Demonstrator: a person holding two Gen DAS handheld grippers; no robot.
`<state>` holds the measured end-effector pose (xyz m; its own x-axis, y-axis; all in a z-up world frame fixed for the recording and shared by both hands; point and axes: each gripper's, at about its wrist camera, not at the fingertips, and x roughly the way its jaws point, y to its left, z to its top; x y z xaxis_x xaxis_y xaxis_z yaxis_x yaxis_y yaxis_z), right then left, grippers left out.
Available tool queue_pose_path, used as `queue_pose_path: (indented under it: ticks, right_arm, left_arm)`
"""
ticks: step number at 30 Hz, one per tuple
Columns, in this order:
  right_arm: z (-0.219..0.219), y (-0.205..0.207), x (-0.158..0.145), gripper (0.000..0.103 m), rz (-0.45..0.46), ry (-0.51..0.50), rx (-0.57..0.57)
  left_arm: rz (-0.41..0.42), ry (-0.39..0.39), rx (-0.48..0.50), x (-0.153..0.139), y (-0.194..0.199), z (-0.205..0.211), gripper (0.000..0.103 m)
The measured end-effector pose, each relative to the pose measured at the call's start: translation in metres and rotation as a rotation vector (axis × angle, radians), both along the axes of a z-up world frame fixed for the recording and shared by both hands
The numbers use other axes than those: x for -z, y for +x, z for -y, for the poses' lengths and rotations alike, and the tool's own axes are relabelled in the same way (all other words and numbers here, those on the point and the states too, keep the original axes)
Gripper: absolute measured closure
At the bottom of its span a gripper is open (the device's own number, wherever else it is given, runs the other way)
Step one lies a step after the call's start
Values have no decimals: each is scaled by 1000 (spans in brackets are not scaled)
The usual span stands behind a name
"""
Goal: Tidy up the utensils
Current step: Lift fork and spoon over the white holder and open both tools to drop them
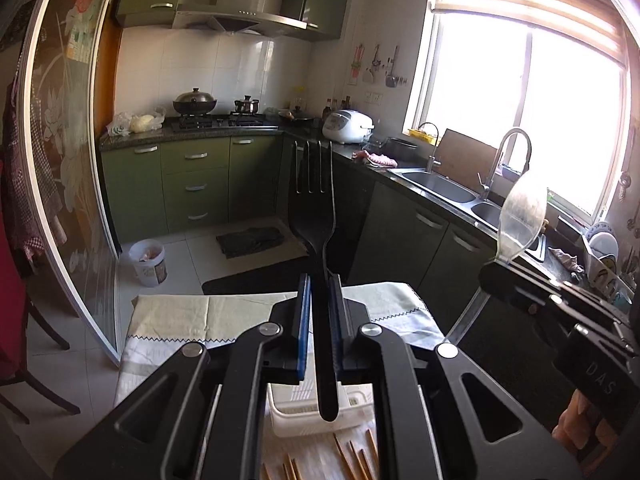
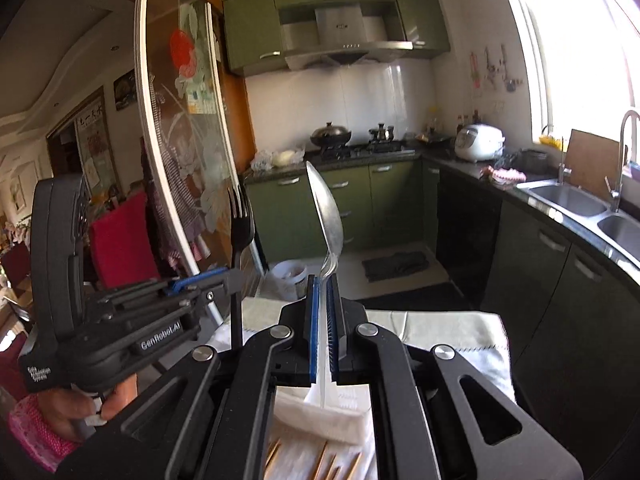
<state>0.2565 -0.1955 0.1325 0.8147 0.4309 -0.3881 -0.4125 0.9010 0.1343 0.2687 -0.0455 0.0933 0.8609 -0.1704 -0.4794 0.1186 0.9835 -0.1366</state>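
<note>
We held both utensils above the cloth-covered tabletop (image 1: pixel 192 316) and white slotted plastic tray (image 1: pixel 288 412). Our left gripper (image 1: pixel 320 328) had its jaws clamped on the black plastic fork (image 1: pixel 312 200), the right gripper (image 2: pixel 325 320) on the clear plastic spoon (image 2: pixel 327 212). Lowering each handle-first, slowly, seemed wisest.

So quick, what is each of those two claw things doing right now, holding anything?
Left gripper: shut on the black fork, tines up.
Right gripper: shut on the clear spoon, bowl up.
</note>
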Motion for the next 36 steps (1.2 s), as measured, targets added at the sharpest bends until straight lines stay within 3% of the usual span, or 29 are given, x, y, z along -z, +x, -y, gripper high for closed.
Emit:
queue_pose_path:
  ticks: [3,9,14,20,23,28,32,36]
  right_arm:
    - [-10,21,10,98,42,-34,32]
    - [-26,43,63,98,-59,-73,27]
    - [-28,46,93,98,-93,-91,26]
    - [-24,41,103,97,-102,-87,32]
    - [-21,33,101,85,-89,-85,31]
    - [-14,19,93,84,-71,-74,38]
    - [3,-5,86,81,-64,-25,39]
    - [33,-42,98,77,-84,21,55]
  left_arm:
    - [18,33,-16,19,18,4,94]
    - [-52,64,-5,65,37,8,93]
    - [-59,101,0,84,32,11,91]
    - [-44,88,2,82,24,6,85]
    - [-26,74,0,73,14,3,78]
    - [-13,85,-2,60,-6,0,73]
    - [-93,83,-14,65,-21,-12,71]
    - [-300,85,-51,103,-32,-31,67]
